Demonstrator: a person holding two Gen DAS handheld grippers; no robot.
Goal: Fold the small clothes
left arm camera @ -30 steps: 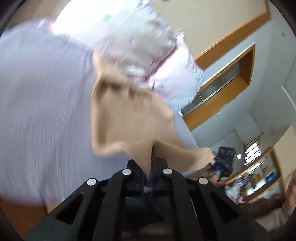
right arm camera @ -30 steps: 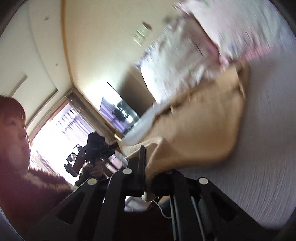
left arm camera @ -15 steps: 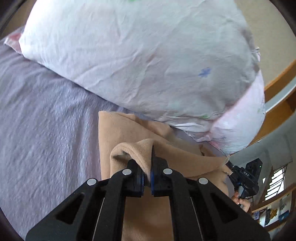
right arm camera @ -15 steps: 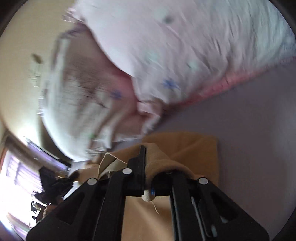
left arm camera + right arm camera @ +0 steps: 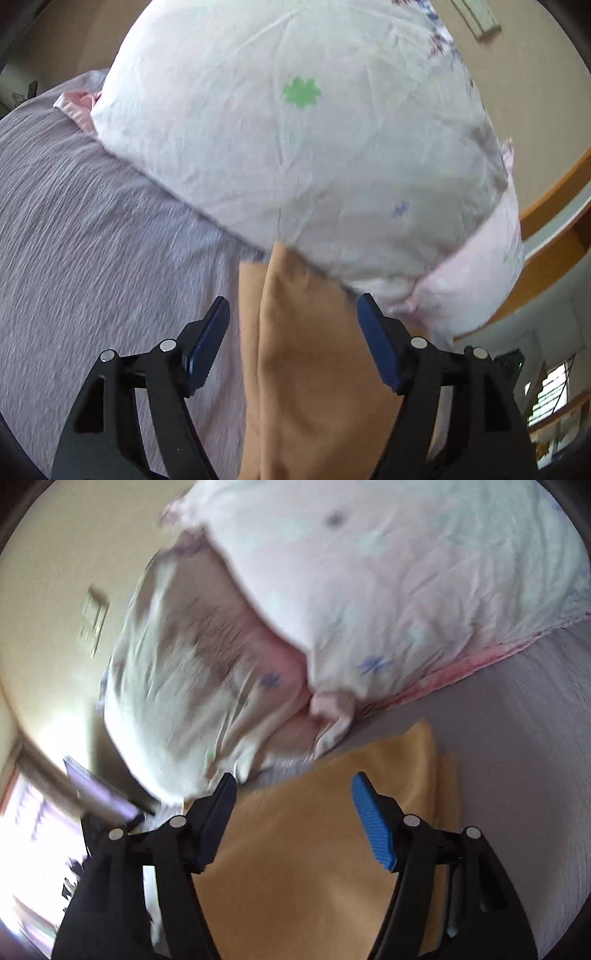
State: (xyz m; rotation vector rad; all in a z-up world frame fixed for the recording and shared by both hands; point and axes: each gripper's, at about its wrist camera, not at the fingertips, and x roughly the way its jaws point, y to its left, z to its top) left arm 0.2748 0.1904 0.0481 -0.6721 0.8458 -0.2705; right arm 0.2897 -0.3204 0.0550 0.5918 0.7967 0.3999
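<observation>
A tan garment (image 5: 314, 369) lies folded flat on the lilac bed sheet (image 5: 92, 240), its far edge against the pillows. My left gripper (image 5: 293, 325) is open just above it, jaws spread wide, holding nothing. In the right wrist view the same tan garment (image 5: 295, 849) lies under my right gripper (image 5: 291, 801), which is open and empty too. A lower layer of the cloth sticks out along the right edge (image 5: 448, 794).
A large white pillow with coloured flower prints (image 5: 295, 129) lies just beyond the garment, and a second pillow (image 5: 192, 686) sits beside it. The beige wall (image 5: 48, 590) stands behind. Lilac sheet (image 5: 535, 757) stretches to the right.
Both grippers have let go of the tan garment and opened wide. The garment, lifted a second ago, now lies flat and folded near the pillows.
</observation>
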